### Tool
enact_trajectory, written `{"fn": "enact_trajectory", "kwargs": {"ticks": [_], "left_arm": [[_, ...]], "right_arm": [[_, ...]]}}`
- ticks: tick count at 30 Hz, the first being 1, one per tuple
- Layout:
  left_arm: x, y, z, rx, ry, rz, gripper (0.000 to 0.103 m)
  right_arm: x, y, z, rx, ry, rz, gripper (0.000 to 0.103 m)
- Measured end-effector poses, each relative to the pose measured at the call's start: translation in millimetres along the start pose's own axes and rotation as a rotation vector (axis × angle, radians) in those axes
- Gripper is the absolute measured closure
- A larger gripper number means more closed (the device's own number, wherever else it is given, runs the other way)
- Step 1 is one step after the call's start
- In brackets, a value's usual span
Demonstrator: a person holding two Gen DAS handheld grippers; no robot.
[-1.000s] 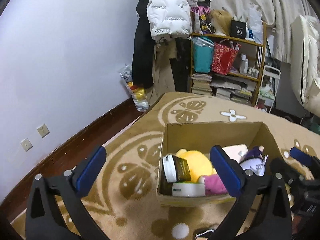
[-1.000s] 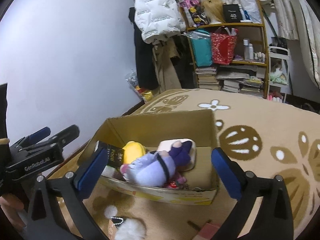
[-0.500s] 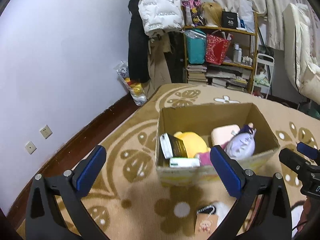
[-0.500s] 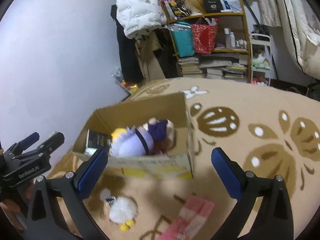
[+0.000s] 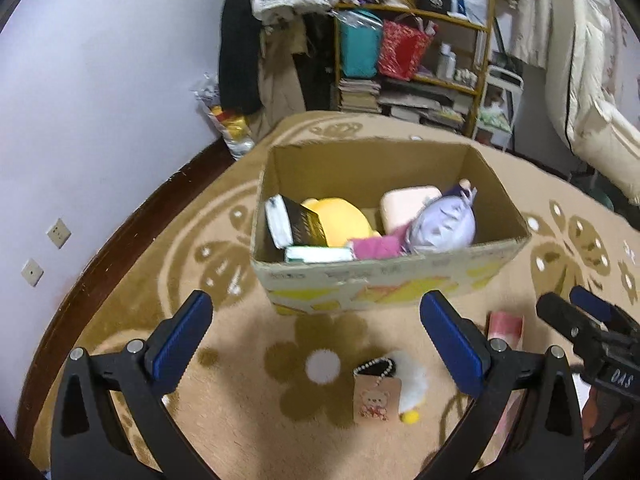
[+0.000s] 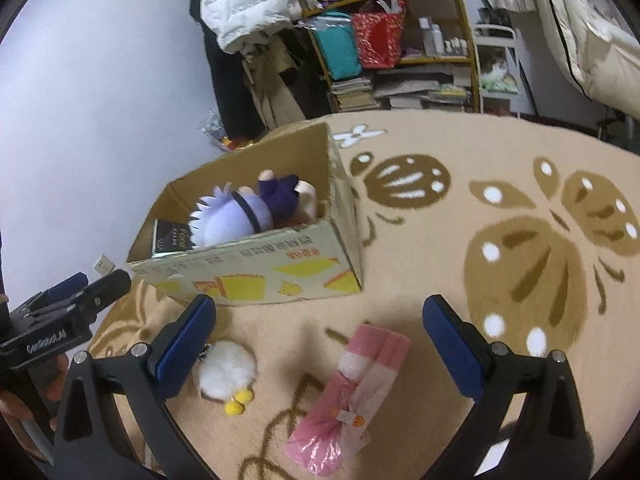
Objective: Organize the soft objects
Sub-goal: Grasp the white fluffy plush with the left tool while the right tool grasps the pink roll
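Note:
An open cardboard box (image 5: pixel 384 280) (image 6: pixel 256 268) stands on the rug. It holds a yellow plush (image 5: pixel 340 220), a purple-haired doll (image 5: pixel 444 224) (image 6: pixel 240 212), a pink case (image 5: pixel 404 204) and a black-labelled pack (image 5: pixel 300 224). On the rug in front lie a white fluffy plush with yellow feet (image 5: pixel 412 384) (image 6: pixel 228 376), its bear tag (image 5: pixel 376 396), and a pink wrapped bundle (image 6: pixel 352 396) (image 5: pixel 504 328). My left gripper (image 5: pixel 316 336) is open and empty above the white plush. My right gripper (image 6: pixel 316 340) is open and empty above the pink bundle.
A cluttered shelf (image 5: pixel 416 60) with bags and books stands at the back, coats (image 5: pixel 248 40) hang beside it. A wall (image 5: pixel 80 120) with sockets runs along the left. White bedding (image 5: pixel 592 100) is at the right. Patterned rug (image 6: pixel 520 240) spreads to the right.
Both grippers have pulled back from over the box toward me, still open. The white plush and the pink bundle on the rug have come into view.

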State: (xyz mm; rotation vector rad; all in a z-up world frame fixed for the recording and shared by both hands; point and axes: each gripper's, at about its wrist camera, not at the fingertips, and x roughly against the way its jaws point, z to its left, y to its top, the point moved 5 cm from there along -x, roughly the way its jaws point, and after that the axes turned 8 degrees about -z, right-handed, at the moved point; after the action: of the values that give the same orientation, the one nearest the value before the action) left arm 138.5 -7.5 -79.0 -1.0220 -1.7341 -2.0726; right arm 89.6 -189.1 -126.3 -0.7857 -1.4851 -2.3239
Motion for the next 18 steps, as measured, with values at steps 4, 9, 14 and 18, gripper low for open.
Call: {"fn": "enact_trajectory", "kwargs": {"ticks": [4,9,14,18], "left_arm": [[-4.7,-11.3,-7.5,-0.024,-0.021,0.045,0.0],[-12.9,-18.9,-14.5,-0.014,-0.049,0.09,0.0],[-26.6,-34.3,-22.8,-0.072,-0.04,0.154,0.0],[-33.8,-45.7,-29.2,-0.099,-0.056,0.199,0.0]], "right_arm": [[-5.2,-6.2,-11.8,-0.041,-0.011,0.033,0.0],[-14.6,-16.1,-26.6,-0.11,0.007,0.078,0.0],[-25.4,-26.5,-37.3,-0.157,-0.013,0.139,0.0],[-34.9,-31.3,-38.0,-0.165,-0.013,0.184,0.006]]}}
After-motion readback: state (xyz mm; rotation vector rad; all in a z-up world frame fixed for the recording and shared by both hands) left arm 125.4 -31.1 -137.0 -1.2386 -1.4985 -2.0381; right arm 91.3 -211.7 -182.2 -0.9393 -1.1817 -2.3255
